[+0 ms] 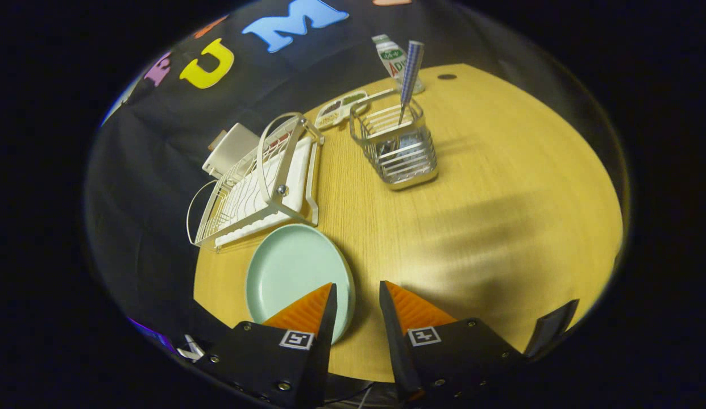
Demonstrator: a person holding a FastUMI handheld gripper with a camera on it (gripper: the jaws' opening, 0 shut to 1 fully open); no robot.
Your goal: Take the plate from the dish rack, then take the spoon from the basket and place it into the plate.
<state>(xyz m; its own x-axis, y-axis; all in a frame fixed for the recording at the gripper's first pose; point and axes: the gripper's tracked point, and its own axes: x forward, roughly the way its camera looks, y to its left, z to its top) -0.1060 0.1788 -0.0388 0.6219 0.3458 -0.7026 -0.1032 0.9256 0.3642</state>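
Note:
A pale green plate [293, 272] lies flat on the wooden table [501, 216], just in front of the white wire dish rack [262, 182]. Beyond it to the right stands a metal wire basket [399, 147] with a spoon handle [410, 76] sticking up out of it. My gripper [357, 291] hovers above the table near the plate's right rim, open, with nothing between its fingers. One finger [307, 309] overlaps the plate's near right part; the other finger [410, 309] is over bare wood.
Behind the basket stand a white bottle [394, 57] and a flat white tray [339, 109]. A white box [231, 149] sits behind the rack at the table's far edge. A small dark hole [447, 76] marks the tabletop at the back.

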